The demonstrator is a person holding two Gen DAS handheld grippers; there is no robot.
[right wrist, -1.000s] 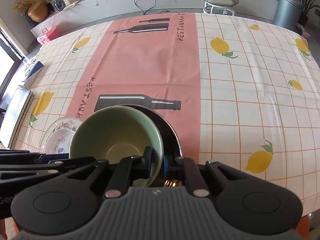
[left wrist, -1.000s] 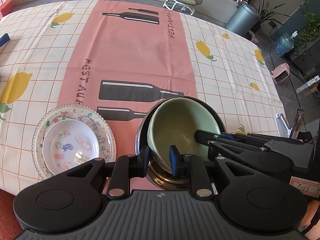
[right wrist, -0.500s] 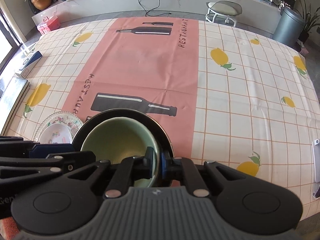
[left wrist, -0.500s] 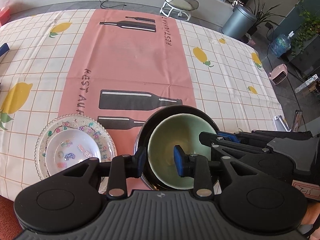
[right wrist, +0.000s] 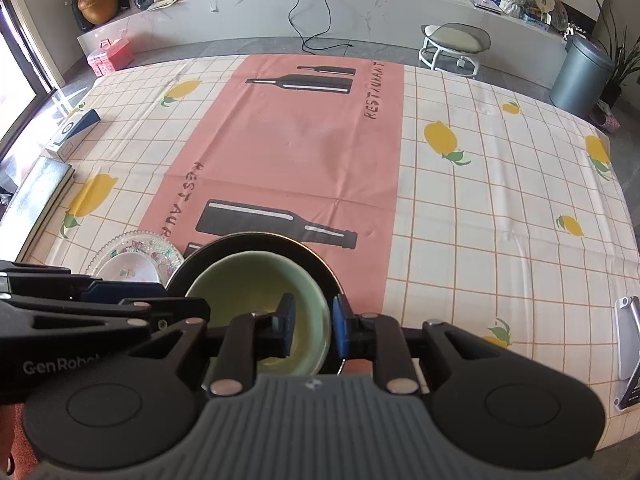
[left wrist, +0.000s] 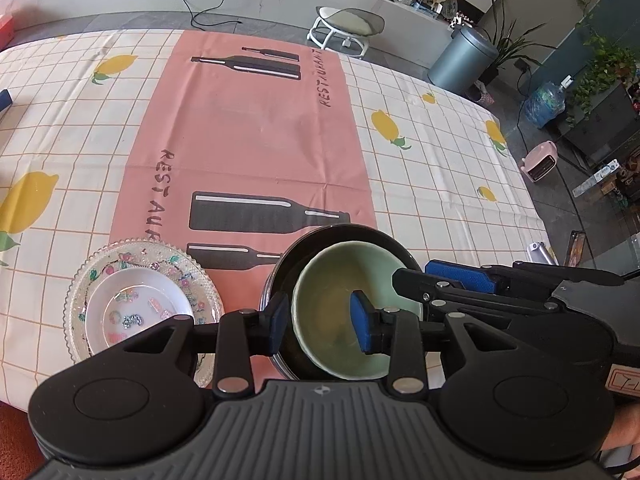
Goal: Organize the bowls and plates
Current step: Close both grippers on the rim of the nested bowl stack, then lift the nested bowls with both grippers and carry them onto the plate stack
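Down at the lower middle of the left wrist view, the green bowl (left wrist: pixel 344 308) sits nested inside the black bowl (left wrist: pixel 280 280) on the pink runner (left wrist: pixel 256 128) of the tablecloth. The left gripper (left wrist: pixel 319 322) has just been spreading its jaws: they stand apart astride the green bowl's near-left rim, one blue pad outside the wall, one hanging inside, neither pressing. In the right wrist view the right gripper (right wrist: pixel 312 326) has also just been loosening, its jaws a little apart with the bowl's right wall between them, pads clear or barely so. So the green bowl looks released into the black one. At lower left, the small white dish (left wrist: pixel 136 312) rests in the clear glass plate (left wrist: pixel 200 276), just beside the black bowl.

The risk now, as I judge it: both inner pads hang below the rim, so a sideways pull-out could hook the wall and tip or drag the green bowl, maybe knock the black bowl into the glass plate. A straight lift out looks safest
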